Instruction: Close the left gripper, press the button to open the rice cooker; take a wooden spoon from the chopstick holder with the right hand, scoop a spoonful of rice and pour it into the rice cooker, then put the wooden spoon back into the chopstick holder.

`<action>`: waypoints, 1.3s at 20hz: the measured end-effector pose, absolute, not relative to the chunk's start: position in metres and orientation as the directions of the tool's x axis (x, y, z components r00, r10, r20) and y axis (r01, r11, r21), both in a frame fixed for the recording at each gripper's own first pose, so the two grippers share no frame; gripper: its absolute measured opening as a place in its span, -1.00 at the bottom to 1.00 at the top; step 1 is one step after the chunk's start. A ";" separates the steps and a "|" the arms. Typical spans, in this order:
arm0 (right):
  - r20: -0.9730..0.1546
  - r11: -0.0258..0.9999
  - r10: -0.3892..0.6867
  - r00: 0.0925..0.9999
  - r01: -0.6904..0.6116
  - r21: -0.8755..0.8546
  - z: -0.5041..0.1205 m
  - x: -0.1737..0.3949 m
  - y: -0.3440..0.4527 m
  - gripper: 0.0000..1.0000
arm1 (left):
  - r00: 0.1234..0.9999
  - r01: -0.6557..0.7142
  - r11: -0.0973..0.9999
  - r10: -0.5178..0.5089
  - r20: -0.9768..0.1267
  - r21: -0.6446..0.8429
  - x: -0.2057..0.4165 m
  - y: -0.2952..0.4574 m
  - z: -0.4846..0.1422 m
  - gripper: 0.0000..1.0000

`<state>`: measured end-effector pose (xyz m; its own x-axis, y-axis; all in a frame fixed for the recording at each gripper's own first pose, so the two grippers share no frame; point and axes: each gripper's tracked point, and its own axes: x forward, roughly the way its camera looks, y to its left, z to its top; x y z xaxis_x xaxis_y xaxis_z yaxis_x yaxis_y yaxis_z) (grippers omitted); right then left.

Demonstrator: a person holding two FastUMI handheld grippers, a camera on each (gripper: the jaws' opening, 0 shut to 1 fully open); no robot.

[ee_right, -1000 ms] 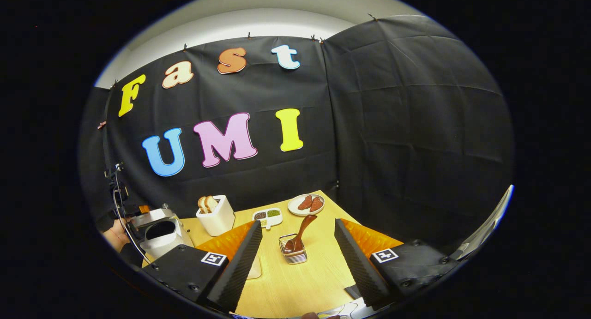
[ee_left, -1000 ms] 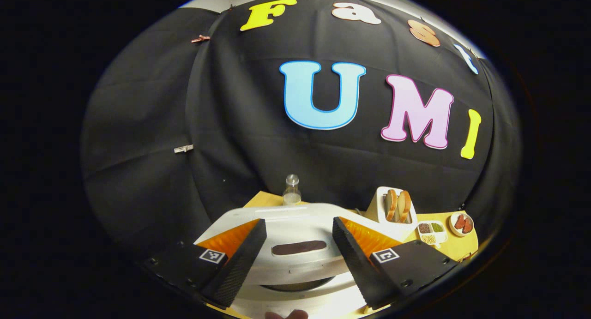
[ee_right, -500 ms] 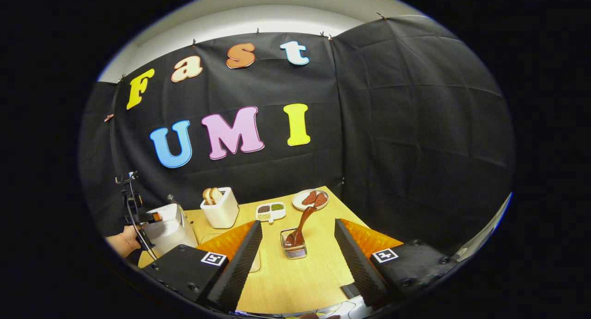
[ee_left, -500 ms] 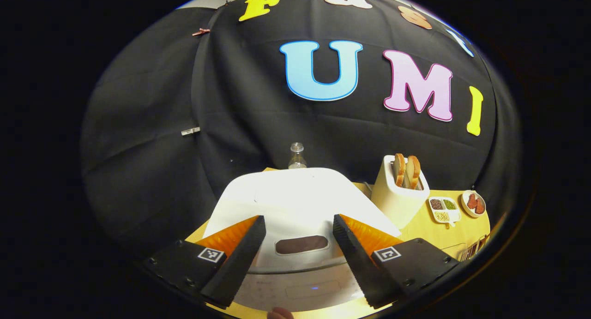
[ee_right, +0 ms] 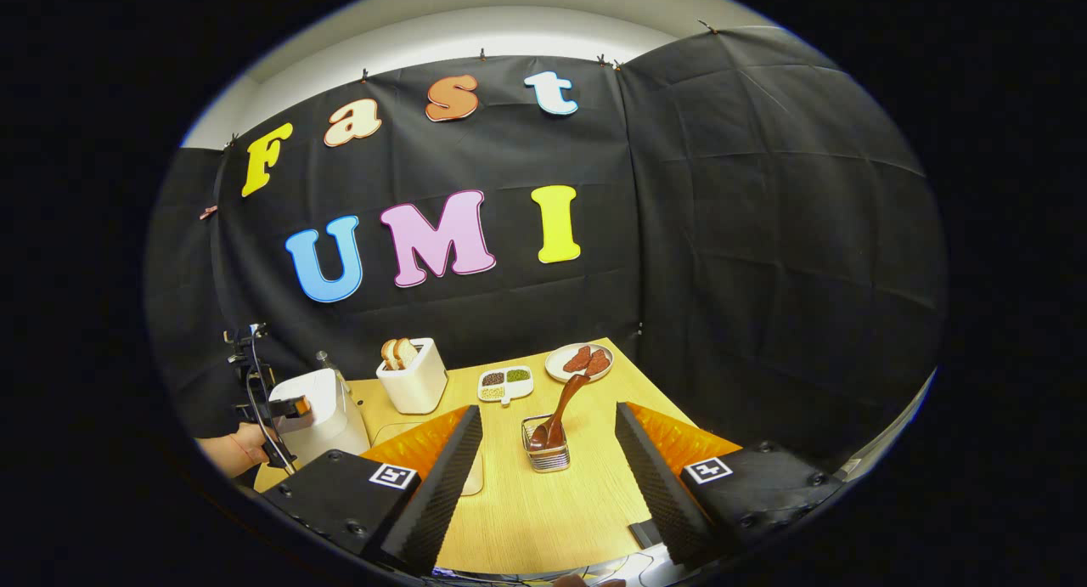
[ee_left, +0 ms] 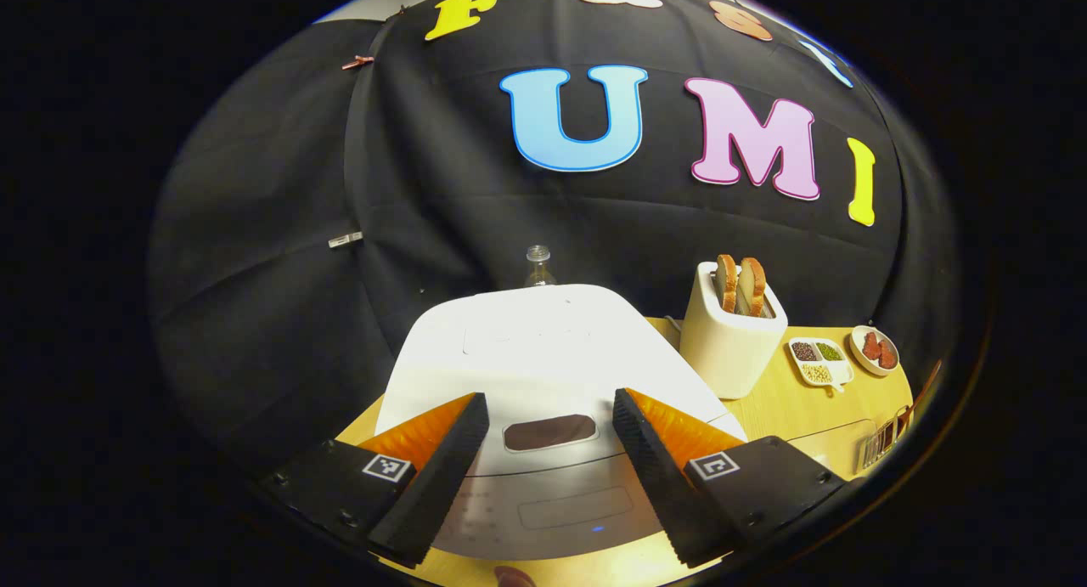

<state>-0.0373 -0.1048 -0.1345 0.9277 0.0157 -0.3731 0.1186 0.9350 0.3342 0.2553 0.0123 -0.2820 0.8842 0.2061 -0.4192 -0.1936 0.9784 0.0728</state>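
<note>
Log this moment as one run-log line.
left gripper: open, over rice cooker, lid shut | right gripper: open, facing chopstick holder | wooden spoon: in holder | step: press button, not done

Glossy white rice cooker (ee_left: 543, 349) with a dark brown oval button (ee_left: 550, 432). Cream toaster (ee_left: 730, 349) holding golden-brown bread slices (ee_left: 739, 285). Pale yellow wood-grain table (ee_right: 543, 502). Reddish-brown wooden spoon (ee_right: 560, 409) in a silvery wire holder (ee_right: 548, 458). White divided dish (ee_right: 504, 384) of brown, green and beige grains.

wooden table (ee_right: 543, 502), rice cooker (ee_left: 543, 358), toaster (ee_right: 413, 381), chopstick holder (ee_right: 548, 455)
</note>
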 end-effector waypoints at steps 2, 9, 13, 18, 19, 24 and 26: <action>-0.373 0.935 0.018 0.928 0.117 0.336 -0.134 -0.038 -0.105 0.97 | 0.886 -0.192 0.979 0.204 -0.416 0.073 0.256 0.014 -0.282 1.00; -0.338 0.932 0.028 0.941 0.098 0.350 -0.124 -0.030 -0.099 0.97 | 0.952 -0.067 0.994 0.088 -0.292 0.081 0.246 -0.007 -0.232 0.95; -0.313 0.943 0.031 0.949 0.076 0.324 -0.117 -0.021 -0.095 0.97 | 0.981 0.024 0.999 -0.015 -0.193 0.044 0.211 -0.025 -0.187 0.94; -0.269 0.958 0.039 0.962 0.040 0.283 -0.102 -0.004 -0.083 0.97 | 0.986 0.135 0.991 -0.132 -0.103 0.018 0.150 -0.048 -0.138 0.94; -0.259 0.961 0.046 0.965 0.029 0.277 -0.098 -0.002 -0.076 0.96 | 0.986 0.140 0.990 -0.137 -0.094 0.025 0.139 -0.047 -0.130 0.94; -0.203 0.974 0.070 0.977 -0.023 0.226 -0.080 0.013 -0.050 0.96 | 0.987 0.159 0.987 -0.159 -0.039 0.013 0.083 -0.044 -0.092 0.94; -0.175 0.976 0.076 0.982 -0.038 0.215 -0.069 0.016 -0.040 0.96 | 0.986 0.167 0.986 -0.167 -0.015 -0.007 0.065 -0.041 -0.076 0.94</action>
